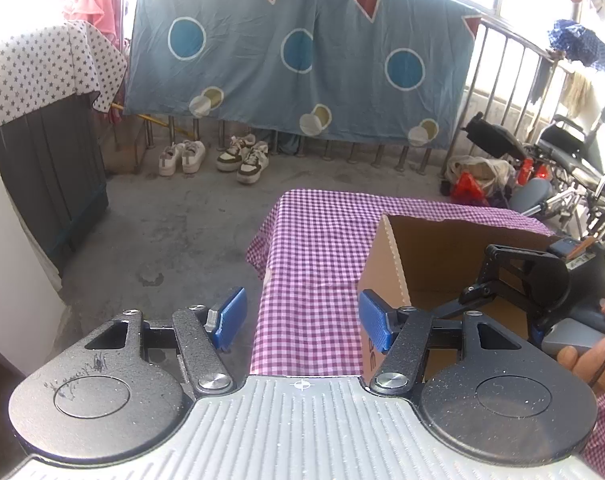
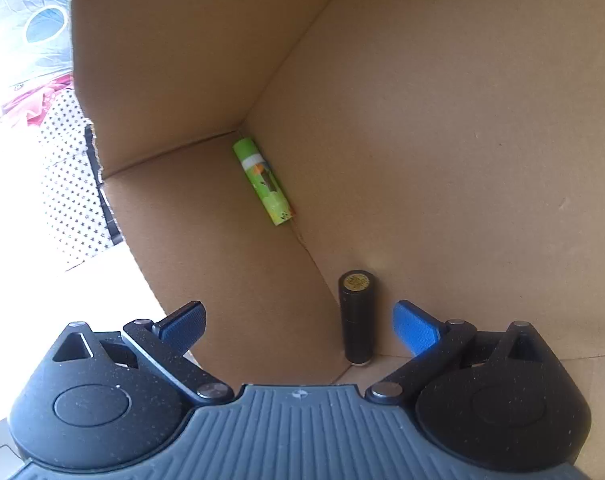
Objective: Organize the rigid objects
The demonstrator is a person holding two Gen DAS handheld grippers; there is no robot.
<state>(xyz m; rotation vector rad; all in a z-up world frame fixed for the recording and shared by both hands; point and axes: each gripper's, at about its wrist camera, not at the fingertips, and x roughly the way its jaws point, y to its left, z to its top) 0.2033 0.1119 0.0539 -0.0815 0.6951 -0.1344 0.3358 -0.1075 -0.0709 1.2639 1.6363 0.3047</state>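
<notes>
- Two tubes lie in the cardboard box (image 2: 442, 120): a green tube (image 2: 263, 182) flat against the far wall near the corner, a black tube (image 2: 357, 316) upright against the near wall.
- My right claw (image 2: 298, 326) is inside the box, spread wide, empty; the black tube stands between its pads, untouched.
- My left claw (image 1: 302, 320) is half spread, empty, above the checked cloth (image 1: 314, 248) beside the box.

No legible text — box print (image 1: 372, 354) unreadable
</notes>
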